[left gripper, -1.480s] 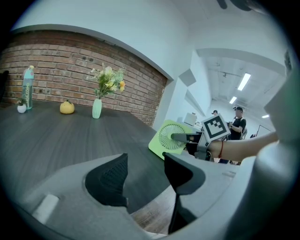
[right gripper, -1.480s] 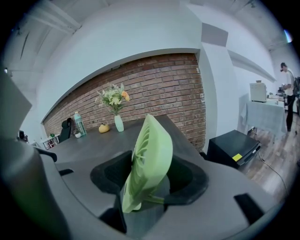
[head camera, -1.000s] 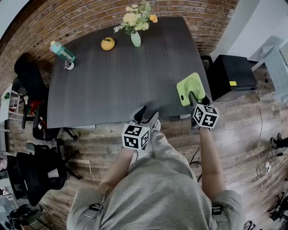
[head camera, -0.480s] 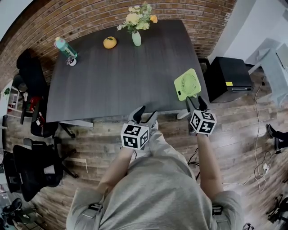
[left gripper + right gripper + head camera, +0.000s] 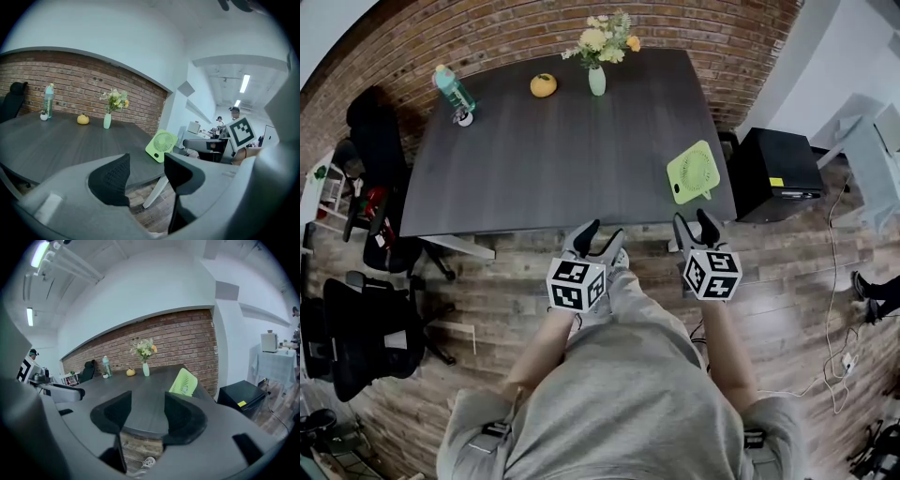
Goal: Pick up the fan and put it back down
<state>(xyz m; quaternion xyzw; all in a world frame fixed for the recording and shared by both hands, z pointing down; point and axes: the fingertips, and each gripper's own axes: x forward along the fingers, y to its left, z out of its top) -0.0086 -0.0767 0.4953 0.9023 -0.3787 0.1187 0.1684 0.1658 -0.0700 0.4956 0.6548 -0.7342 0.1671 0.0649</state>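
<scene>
The light green fan (image 5: 694, 172) stands by itself on the dark table (image 5: 534, 159), near its front right corner. It also shows in the left gripper view as the fan (image 5: 161, 146) and in the right gripper view as the fan (image 5: 183, 382). My right gripper (image 5: 693, 223) hangs off the table's front edge, short of the fan. It is open; its jaws have just been closing a little with nothing between them. My left gripper (image 5: 602, 234) is also off the front edge, to the left, open and empty.
At the table's far side stand a vase of flowers (image 5: 597, 80), an orange fruit (image 5: 543, 85) and a bottle (image 5: 450, 87). A black cabinet (image 5: 773, 173) sits right of the table. Black office chairs (image 5: 366, 328) stand at the left on the wooden floor.
My right gripper has drawn back from the fan's base towards me, leaving the fan on the table. My left gripper has also pulled back slightly.
</scene>
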